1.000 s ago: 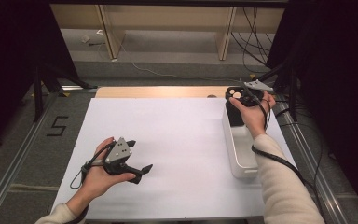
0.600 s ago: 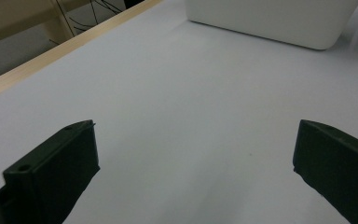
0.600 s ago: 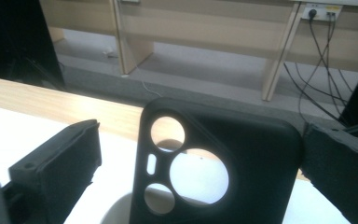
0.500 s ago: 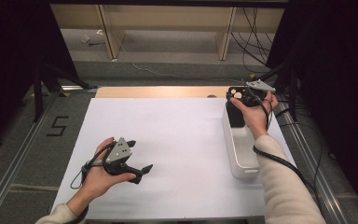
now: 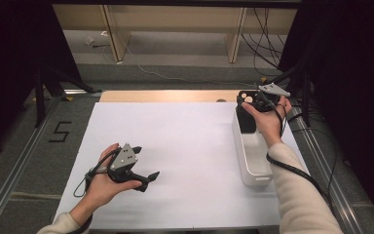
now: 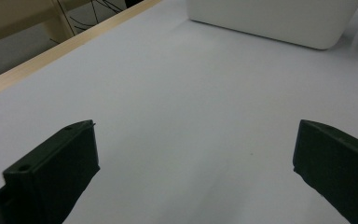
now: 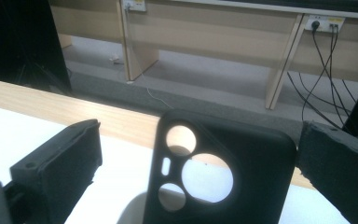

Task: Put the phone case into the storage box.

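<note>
A black phone case with round camera cut-outs stands upright at the far end of a long white bin on the table's right side. My right gripper is held at the top of the case. In the right gripper view the case stands between its wide-apart jaws, close to the right one and with a gap on the left, so the right gripper is open. My left gripper hovers low over the white sheet at the front left, open and empty.
The white bin lies ahead of my left gripper across bare sheet. A wooden table strip runs along the far edge. Metal rails flank the table, and cables hang at the back right.
The right hand and its gripper have shifted slightly to the right at the top of the case. The left hand has stayed put.
</note>
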A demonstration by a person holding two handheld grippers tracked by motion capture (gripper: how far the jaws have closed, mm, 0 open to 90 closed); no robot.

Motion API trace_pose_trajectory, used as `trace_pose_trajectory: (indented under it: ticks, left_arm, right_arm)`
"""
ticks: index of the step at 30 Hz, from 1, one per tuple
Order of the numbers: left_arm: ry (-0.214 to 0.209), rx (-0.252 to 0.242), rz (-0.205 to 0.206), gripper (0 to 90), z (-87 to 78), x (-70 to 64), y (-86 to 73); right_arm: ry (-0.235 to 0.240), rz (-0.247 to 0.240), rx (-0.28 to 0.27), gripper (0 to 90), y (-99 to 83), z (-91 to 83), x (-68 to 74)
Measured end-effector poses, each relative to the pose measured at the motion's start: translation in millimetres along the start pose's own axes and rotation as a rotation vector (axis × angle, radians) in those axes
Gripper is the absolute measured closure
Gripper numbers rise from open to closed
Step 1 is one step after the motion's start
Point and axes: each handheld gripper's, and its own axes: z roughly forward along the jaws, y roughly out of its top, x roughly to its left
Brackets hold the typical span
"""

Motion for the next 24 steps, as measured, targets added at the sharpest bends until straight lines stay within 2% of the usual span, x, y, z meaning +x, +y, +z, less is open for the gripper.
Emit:
trace_pose_trajectory:
  ticks: [9, 17, 24]
  left_arm:
    - [0.004, -0.001, 0.001, 0.0, 0.1, 0.4, 0.0]
    - [0.004, 0.001, 0.001, 0.0, 0.5, 0.0, 0.0]
    - [0.005, 0.002, 0.0, 0.0, 0.8, -0.4, 0.2]
  right_arm:
    - [0.003, -0.011, -0.015, 7.3, 1.2, -13.9, 3.9]
    - [0.026, -0.024, -0.021, 14.4, -0.3, -27.5, 7.6]
    - [0.052, -0.027, -0.028, 15.3, -2.3, -40.1, 12.1]
